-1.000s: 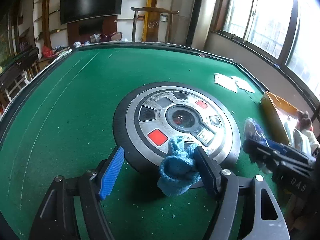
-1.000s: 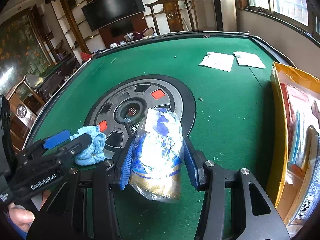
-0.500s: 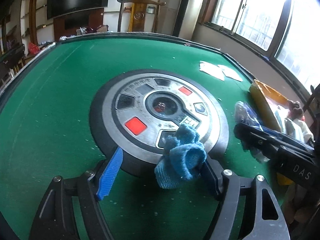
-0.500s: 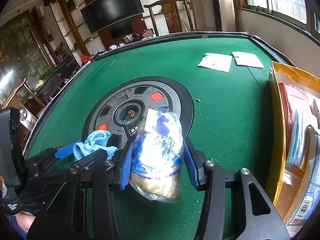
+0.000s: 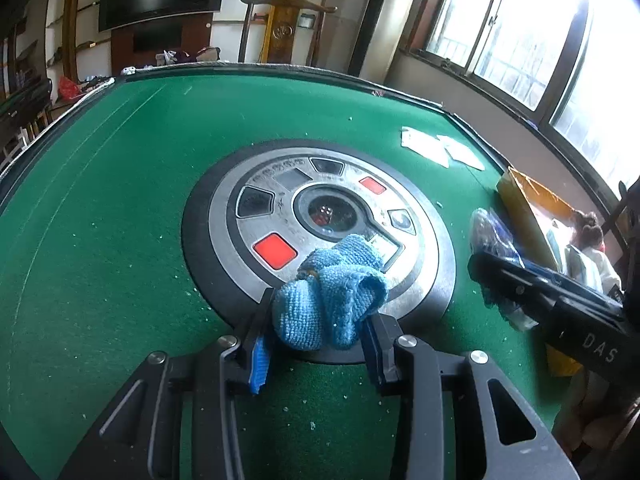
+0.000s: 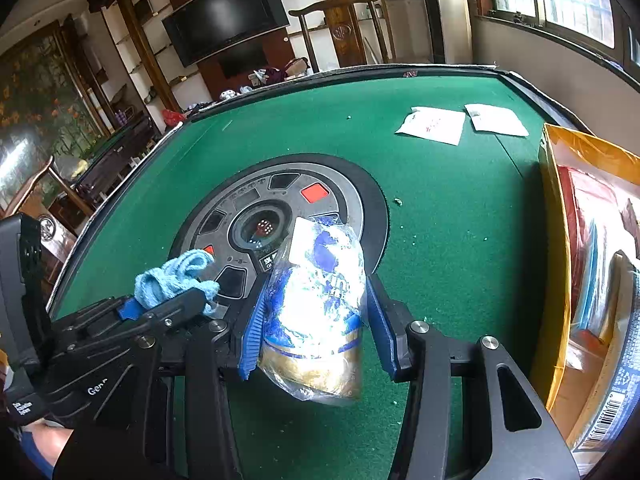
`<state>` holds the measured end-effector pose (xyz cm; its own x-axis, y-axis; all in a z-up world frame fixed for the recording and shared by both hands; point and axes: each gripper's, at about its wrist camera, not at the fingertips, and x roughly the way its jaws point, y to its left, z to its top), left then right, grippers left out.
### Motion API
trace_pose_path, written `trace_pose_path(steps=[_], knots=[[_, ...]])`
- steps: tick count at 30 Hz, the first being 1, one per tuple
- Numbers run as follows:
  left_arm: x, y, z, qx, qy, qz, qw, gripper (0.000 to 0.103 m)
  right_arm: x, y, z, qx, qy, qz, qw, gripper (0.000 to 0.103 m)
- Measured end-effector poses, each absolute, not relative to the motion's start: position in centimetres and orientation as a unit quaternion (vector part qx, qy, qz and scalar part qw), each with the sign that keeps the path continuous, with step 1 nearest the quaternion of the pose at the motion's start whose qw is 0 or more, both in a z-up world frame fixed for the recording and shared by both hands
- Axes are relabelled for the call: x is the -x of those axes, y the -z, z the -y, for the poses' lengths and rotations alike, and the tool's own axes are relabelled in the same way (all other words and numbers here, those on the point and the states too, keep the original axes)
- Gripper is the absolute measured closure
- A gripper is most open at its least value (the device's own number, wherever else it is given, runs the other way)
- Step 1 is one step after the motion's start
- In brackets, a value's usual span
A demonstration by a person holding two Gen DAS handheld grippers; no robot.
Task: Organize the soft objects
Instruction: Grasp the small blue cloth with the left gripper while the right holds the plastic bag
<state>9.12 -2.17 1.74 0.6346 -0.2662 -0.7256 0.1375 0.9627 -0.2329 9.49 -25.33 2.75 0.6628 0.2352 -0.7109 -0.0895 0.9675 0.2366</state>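
Over the table's center dial, the left gripper went from wide to closing on the blue cloth, so pickup's underway; the right gripper stays clamped on its plastic-wrapped bundle.

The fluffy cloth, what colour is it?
Light blue. The cloth shows best in the left wrist view.

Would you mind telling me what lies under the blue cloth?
Under the blue cloth lies the round control panel in the green table; the panel part directly beneath is covered.
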Motion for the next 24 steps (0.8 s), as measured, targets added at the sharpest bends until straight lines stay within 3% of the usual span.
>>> trace_pose_path(steps=[24], knots=[[-8.79, -2.34, 1.92, 0.073, 0.106, -0.401, 0.907, 0.064, -9.43, -2.57, 25.04, -0.09, -0.087, -0.405, 0.906, 0.057]])
